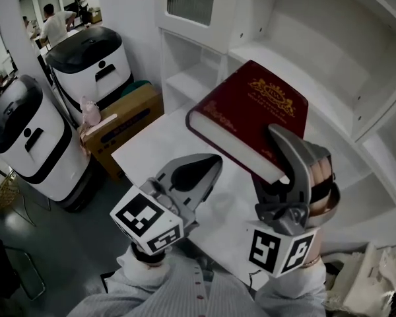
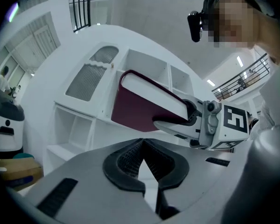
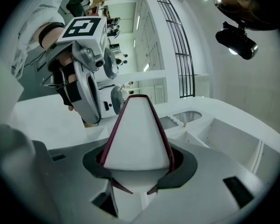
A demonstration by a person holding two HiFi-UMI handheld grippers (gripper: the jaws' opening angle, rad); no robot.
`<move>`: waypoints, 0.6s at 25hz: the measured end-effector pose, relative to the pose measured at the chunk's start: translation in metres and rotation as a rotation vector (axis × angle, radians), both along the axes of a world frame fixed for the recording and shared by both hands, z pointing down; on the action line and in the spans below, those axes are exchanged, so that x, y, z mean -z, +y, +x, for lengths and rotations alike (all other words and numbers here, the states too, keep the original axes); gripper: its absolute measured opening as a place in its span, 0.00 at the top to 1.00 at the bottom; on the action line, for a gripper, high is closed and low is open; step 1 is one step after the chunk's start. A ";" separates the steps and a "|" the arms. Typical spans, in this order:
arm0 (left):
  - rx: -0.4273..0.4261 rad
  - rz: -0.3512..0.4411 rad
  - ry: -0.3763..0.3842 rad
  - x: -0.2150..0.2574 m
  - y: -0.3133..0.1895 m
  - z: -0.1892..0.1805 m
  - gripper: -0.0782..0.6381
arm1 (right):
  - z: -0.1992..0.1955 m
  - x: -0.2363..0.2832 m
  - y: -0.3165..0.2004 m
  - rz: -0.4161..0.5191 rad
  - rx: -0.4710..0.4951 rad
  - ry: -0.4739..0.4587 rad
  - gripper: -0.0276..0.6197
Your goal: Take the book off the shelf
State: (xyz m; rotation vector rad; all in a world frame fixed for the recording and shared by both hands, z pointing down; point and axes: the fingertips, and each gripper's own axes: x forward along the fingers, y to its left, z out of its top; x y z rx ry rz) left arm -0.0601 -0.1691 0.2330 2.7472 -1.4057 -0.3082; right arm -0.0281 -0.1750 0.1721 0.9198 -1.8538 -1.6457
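- Book [image 1: 251, 121], dark red with a gold crest on its cover, is off the shelf [image 1: 303, 58] and up in the air, tilted, with the crest facing up.
- It hangs over the white table [image 1: 152, 150], in front of the shelf's open white compartments, and touches neither.
- The right gripper [image 1: 277, 167] is clamped on the book at its near edge, one jaw over the cover and the other under it.
- In the right gripper view the book [image 3: 137, 134] shows its white page edge, with a red cover on each side, seated between the dark pads of the right gripper [image 3: 137, 169].
- The left gripper [image 1: 208, 167] is just to the left of the book and lower, apart from it.
- In the left gripper view the tips of the left gripper [image 2: 142, 146] meet with nothing between them; beyond them the book [image 2: 135, 108] stands out from the right gripper [image 2: 186, 118].
- The left gripper [image 3: 91, 101] also shows in the right gripper view, up and to the left of the book.
- To the left of the table a cardboard box [image 1: 122, 121] sits on the floor, beside two white machines with black tops [image 1: 92, 61] [image 1: 26, 134].
- People [image 1: 53, 22] stand far back at the upper left.
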 end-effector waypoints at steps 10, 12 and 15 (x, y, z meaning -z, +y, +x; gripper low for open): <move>-0.015 -0.067 -0.033 -0.029 0.028 0.026 0.88 | 0.033 -0.052 0.014 -0.253 -0.027 -0.135 0.62; -0.043 -0.080 -0.040 -0.035 0.028 0.036 0.88 | 0.045 -0.063 0.014 -0.310 -0.047 -0.169 0.62; -0.081 -0.086 -0.050 -0.039 0.023 0.053 0.88 | 0.064 -0.078 0.010 -0.394 -0.067 -0.213 0.62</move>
